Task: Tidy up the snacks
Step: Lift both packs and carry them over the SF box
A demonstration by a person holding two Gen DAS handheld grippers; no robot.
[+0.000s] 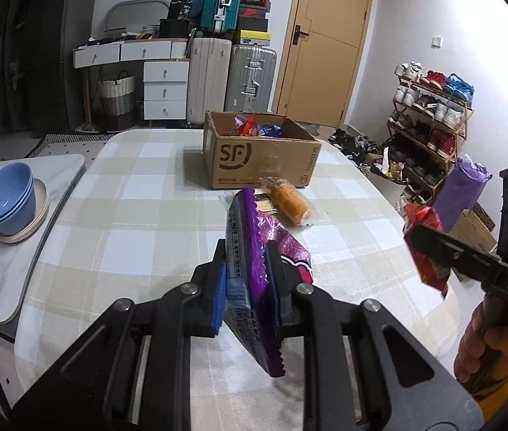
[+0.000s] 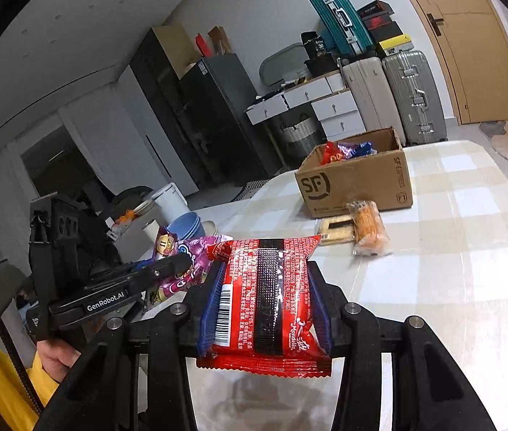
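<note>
My left gripper (image 1: 246, 255) is shut on a purple snack packet (image 1: 250, 269) and holds it on edge above the table; it also shows in the right wrist view (image 2: 182, 269). My right gripper (image 2: 266, 273) is shut on a red snack packet (image 2: 268, 301), held flat above the table; the same packet shows at the right of the left wrist view (image 1: 426, 248). An open cardboard box (image 1: 261, 158) with several snacks inside stands at the far side of the table (image 2: 354, 183). An orange snack pack (image 1: 288, 203) and a flat beige packet (image 2: 335, 231) lie in front of the box.
The table (image 1: 128, 197) has a checked cloth. Stacked blue bowls (image 1: 8, 203) on a plate sit on a side table to the left. A shoe rack (image 1: 430, 125) and a purple bag (image 1: 460, 194) stand to the right. Suitcases and drawers are beyond the table.
</note>
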